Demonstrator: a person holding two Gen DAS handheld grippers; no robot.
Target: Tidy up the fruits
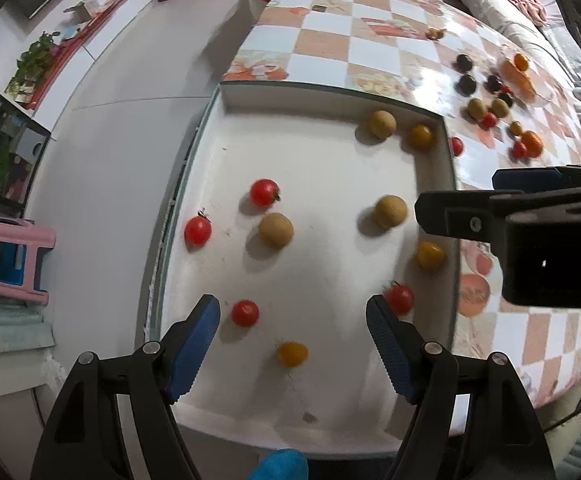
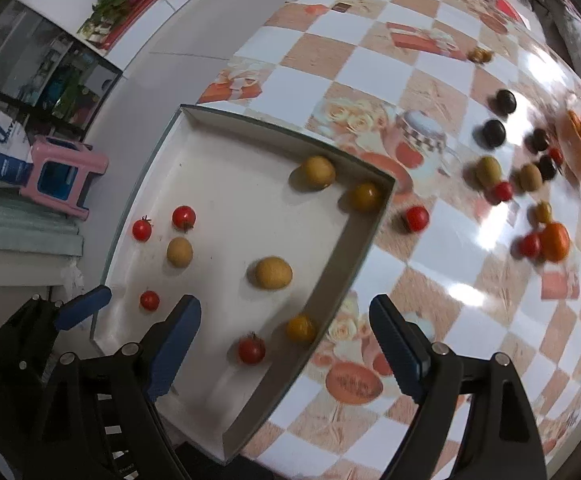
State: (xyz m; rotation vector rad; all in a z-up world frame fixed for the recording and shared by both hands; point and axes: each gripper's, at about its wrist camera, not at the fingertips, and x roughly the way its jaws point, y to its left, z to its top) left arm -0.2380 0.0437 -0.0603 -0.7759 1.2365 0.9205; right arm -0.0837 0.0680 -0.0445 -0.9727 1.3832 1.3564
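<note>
**Both grippers empty above a half-filled tray**

Beneath the left gripper (image 1: pixel 292 346), whose fingers stand wide with nothing between them, lies the white tray (image 1: pixel 330 436) on the checked desk (image 1: pixel 374 52). Nearest its fingers sit a yellow tomato (image 1: pixel 292 354) and a red cherry tomato (image 1: pixel 245 313). The right gripper (image 2: pixel 286 342) hangs over the tray's right wall, fingers likewise spread and empty, with another red tomato (image 2: pixel 251 350) below them.

Further into the tray lie more loose fruit: red tomatoes, yellow ones and tan round fruits such as the central one (image 1: pixel 389 211), two more resting in the far corner. None is stacked, and all lie apart.

Beyond the tray wall one red tomato (image 2: pixel 417 218) lies just outside. Well past it sits the unsorted cluster (image 2: pixel 522 176) of dark, green, red and orange fruit.

These fruits look small, light and smooth-skinned, likely to roll and easily bruised; I would close gently across the widest part.
</note>
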